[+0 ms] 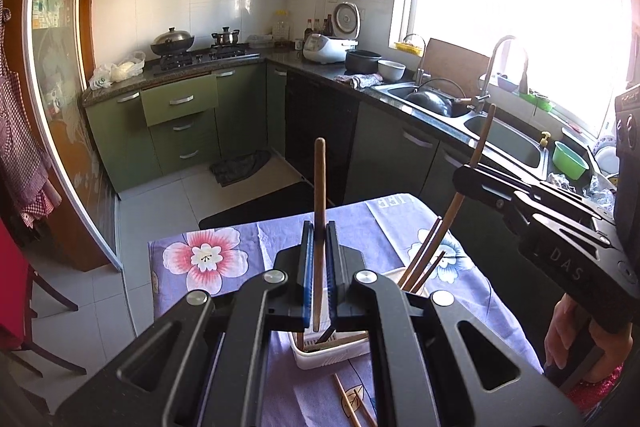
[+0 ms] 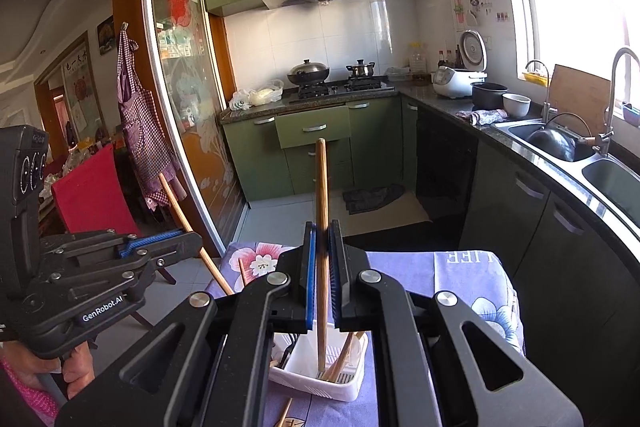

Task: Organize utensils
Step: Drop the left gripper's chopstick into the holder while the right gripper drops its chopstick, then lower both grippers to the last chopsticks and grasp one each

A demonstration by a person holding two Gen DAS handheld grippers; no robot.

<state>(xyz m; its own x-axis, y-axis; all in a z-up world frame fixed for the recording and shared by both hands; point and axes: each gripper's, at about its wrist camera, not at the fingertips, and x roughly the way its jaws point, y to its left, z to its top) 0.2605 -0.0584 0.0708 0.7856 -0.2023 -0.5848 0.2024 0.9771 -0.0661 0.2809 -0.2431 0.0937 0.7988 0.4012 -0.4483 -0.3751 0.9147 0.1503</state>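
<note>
In the left wrist view my left gripper [image 1: 319, 229] is shut on a brown wooden chopstick [image 1: 319, 179]. The stick stands nearly upright, with its lower end over the white slotted utensil basket [image 1: 340, 357]. To the right, my right gripper [image 1: 462, 175] is shut on a second chopstick [image 1: 480, 135] that slants down towards several sticks [image 1: 424, 259] standing in the basket. In the right wrist view that gripper [image 2: 322, 227] clamps its chopstick [image 2: 321, 183], whose tip is inside the basket [image 2: 348, 389]. The left gripper [image 2: 196, 241] shows at the left with its stick [image 2: 172, 197].
The basket stands on a small table under a purple flowered cloth [image 1: 208, 255]. Loose chopsticks [image 1: 352, 405] lie on the cloth near me. A red chair [image 2: 92, 195] is to the left. Green cabinets and a counter with a double sink [image 1: 500, 139] run along the right. A person's hand [image 1: 568, 343] holds the right gripper's handle.
</note>
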